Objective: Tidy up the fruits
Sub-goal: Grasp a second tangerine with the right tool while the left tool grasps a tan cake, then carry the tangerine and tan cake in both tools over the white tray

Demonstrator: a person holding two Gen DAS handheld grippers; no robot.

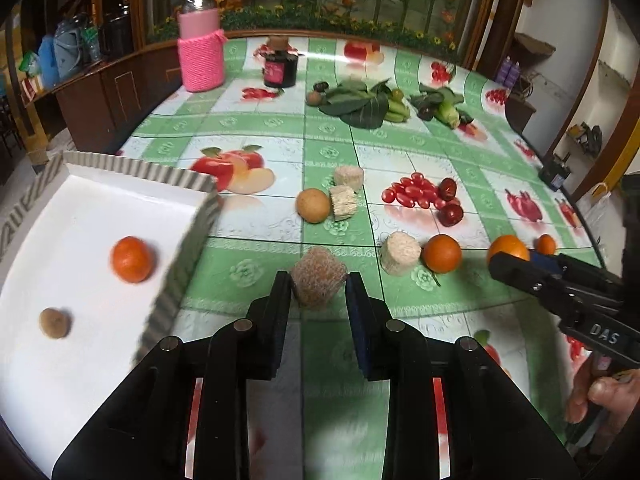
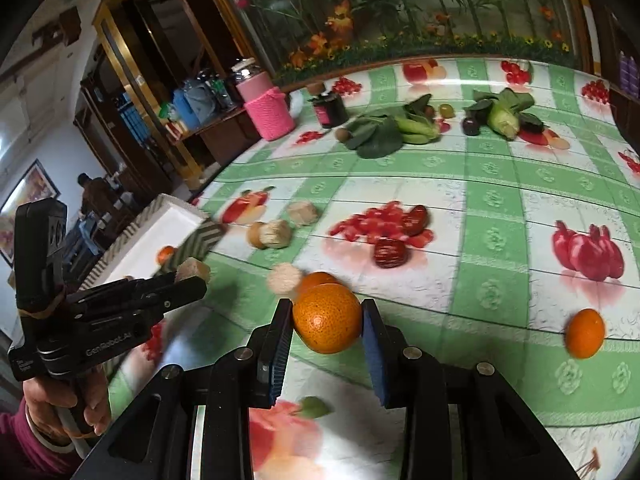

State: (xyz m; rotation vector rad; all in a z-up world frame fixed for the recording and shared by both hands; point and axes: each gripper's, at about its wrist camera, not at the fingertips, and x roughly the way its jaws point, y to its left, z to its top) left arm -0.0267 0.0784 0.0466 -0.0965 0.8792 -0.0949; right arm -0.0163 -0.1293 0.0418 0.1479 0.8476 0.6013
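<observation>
A brown fibrous chunk [image 1: 318,278] sits clamped in the left tool [image 1: 318,292], near the white tray [image 1: 100,200] on the surface [image 1: 460,308]. The right tool [image 2: 326,320] grips an orange [image 2: 327,318], which hides most of another orange [image 2: 316,279] behind it.

On the right gripper [image 1: 516,264], seen from the left wrist, "DAS" is printed; on the left gripper [image 2: 192,280], seen from the right wrist, "GenRobot.AI" is printed

A table [image 1: 260,128] in green-checked fruit-print cloth carries a white tray [image 1: 80,208] at its left edge. Leafy greens [image 1: 356,104], a pink jar [image 1: 200,52] and a dark jar [image 1: 280,68] stand toward the far edge
</observation>
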